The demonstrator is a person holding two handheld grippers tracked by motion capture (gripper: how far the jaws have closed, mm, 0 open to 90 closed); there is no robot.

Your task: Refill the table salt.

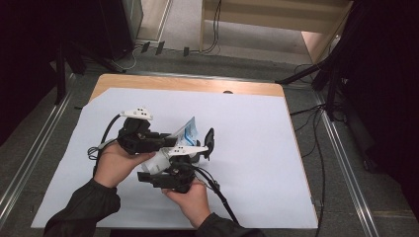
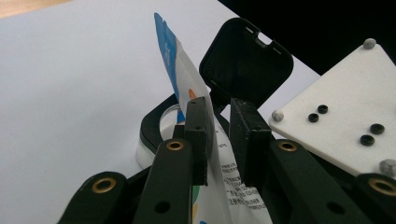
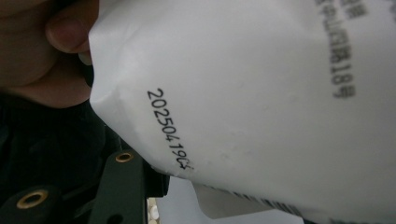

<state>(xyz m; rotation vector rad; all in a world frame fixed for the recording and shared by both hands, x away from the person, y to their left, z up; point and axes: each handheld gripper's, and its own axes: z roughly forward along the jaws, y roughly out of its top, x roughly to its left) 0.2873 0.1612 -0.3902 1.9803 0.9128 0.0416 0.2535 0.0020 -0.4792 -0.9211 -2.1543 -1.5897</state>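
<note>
White paper (image 1: pixel 257 148) covers most of a wooden table (image 1: pixel 188 84), which stands on a grey floor with dark stands and loose cables around it. From the bottom edge of the high view, a person's two forearms in dark sleeves reach over the paper, each hand holding a black two-jaw gripper, and the two tools meet near the middle of the sheet.

The left gripper (image 1: pixel 165 140) sits in the left hand (image 1: pixel 116 165) and points toward the right. In the left gripper view its jaws stand narrow on either side of a white pouch (image 2: pixel 205 140) printed with blue and orange (small black print runs down its lower part). The left pad (image 2: pixel 198 135) lies against the pouch; whether the right pad presses it too, I cannot tell. The pouch's blue top corner rises above the jaw tips.

Just behind the pouch is a small clear jar with a black rim (image 2: pixel 152 128), its hinged black lid (image 2: pixel 245 60) flipped up and open. In the high view the lid (image 1: pixel 209 140) stands upright beside the pouch's blue end (image 1: pixel 188 131).

The right gripper (image 1: pixel 173 173) is held in the right hand (image 1: pixel 192 200), just below the left tool, with its white three-cornered plate (image 1: pixel 190 149) on top. In the right gripper view the pouch (image 3: pixel 261 93) hangs very close, showing a printed date code, with a thumb (image 3: pixel 70 32) at its upper left edge. Whether these jaws are open or gripping anything, I cannot tell.
</note>
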